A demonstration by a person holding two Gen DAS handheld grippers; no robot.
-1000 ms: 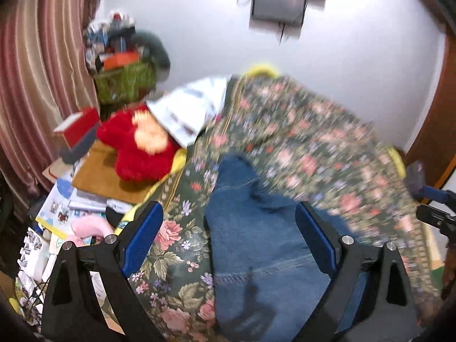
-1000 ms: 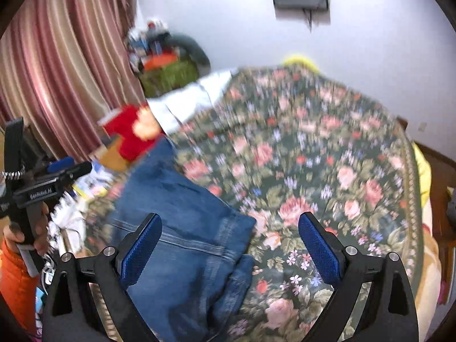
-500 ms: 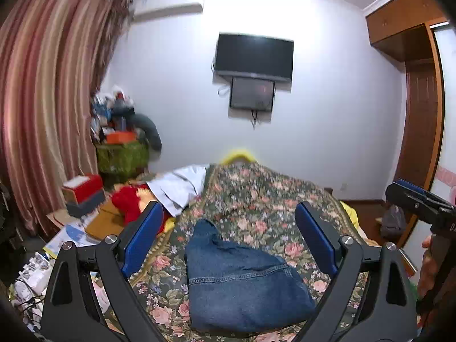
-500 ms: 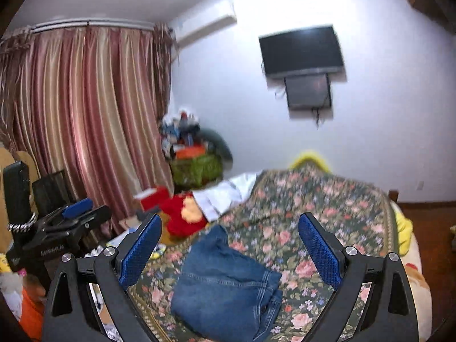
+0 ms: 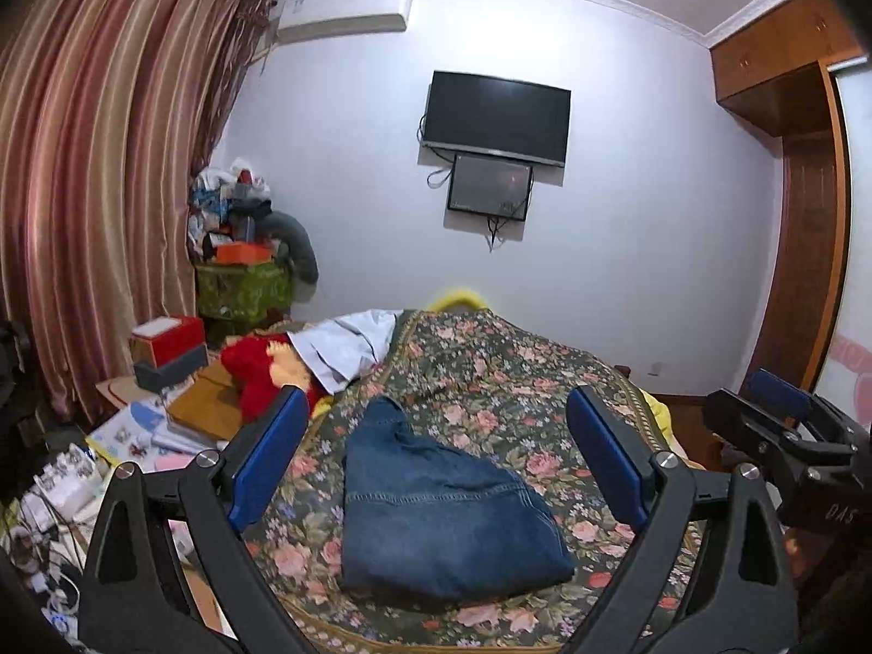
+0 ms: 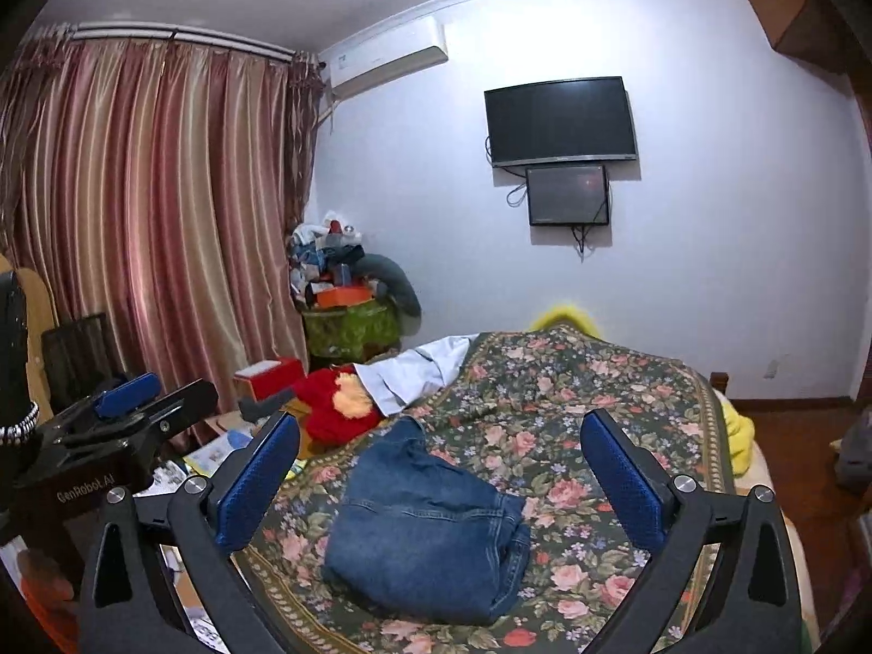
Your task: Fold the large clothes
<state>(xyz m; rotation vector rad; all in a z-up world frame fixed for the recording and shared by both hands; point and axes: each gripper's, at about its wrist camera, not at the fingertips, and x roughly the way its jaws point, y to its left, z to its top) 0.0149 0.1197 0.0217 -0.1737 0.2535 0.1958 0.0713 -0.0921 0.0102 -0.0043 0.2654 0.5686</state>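
A pair of blue jeans [image 5: 436, 512] lies folded in a compact bundle on the flowered bedspread [image 5: 523, 381], near the bed's front end; it also shows in the right wrist view [image 6: 430, 539]. My left gripper [image 5: 436, 458] is open and empty, held back from and above the jeans. My right gripper [image 6: 441, 474] is open and empty, also held back above the jeans. The right gripper shows at the right edge of the left wrist view [image 5: 785, 430]; the left gripper shows at the left of the right wrist view [image 6: 131, 409].
A white-blue shirt [image 5: 343, 349] and a red plush toy [image 5: 261, 370] lie at the bed's far left. Boxes, books and clutter [image 5: 163, 414] fill the floor on the left by the curtain [image 5: 98, 207]. A wooden wardrobe [image 5: 806, 250] stands right.
Both grippers have pulled back and risen away from the jeans, so the whole room now shows. The jeans stay folded on the bed.
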